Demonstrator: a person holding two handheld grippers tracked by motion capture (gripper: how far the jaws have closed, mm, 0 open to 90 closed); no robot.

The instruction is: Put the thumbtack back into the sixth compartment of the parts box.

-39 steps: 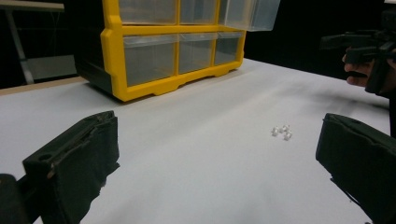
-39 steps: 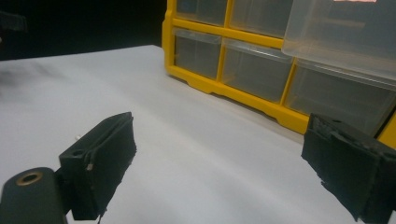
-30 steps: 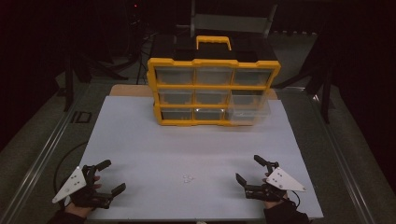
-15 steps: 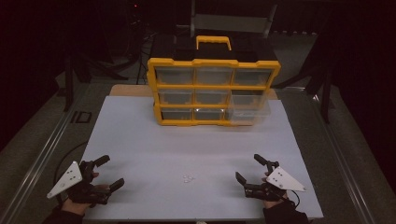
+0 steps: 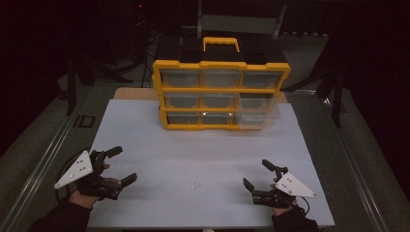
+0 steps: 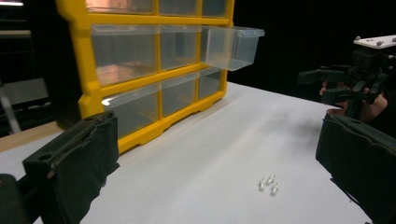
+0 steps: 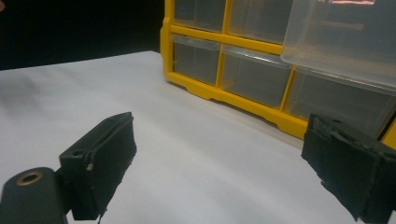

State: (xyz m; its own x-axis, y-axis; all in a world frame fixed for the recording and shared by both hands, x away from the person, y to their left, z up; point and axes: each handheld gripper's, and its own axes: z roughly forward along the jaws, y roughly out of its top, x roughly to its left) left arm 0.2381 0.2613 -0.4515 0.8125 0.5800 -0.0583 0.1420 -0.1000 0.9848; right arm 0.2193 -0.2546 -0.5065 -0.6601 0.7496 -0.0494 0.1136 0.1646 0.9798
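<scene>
white table (image 5: 145, 130), yellow drawer cabinet (image 5: 221, 94), small screws (image 5: 194, 184)

Dark rm; white table (image 5: 145, 125); grey floor (image 5: 367, 159).

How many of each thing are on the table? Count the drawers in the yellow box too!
Yellow drawer box: 1
Clear drawers in it: 9, one pulled out
Tiny silver bits: 3, as far as the left gripper view shows
Tongs: 2, left and right
Total: 15
</scene>
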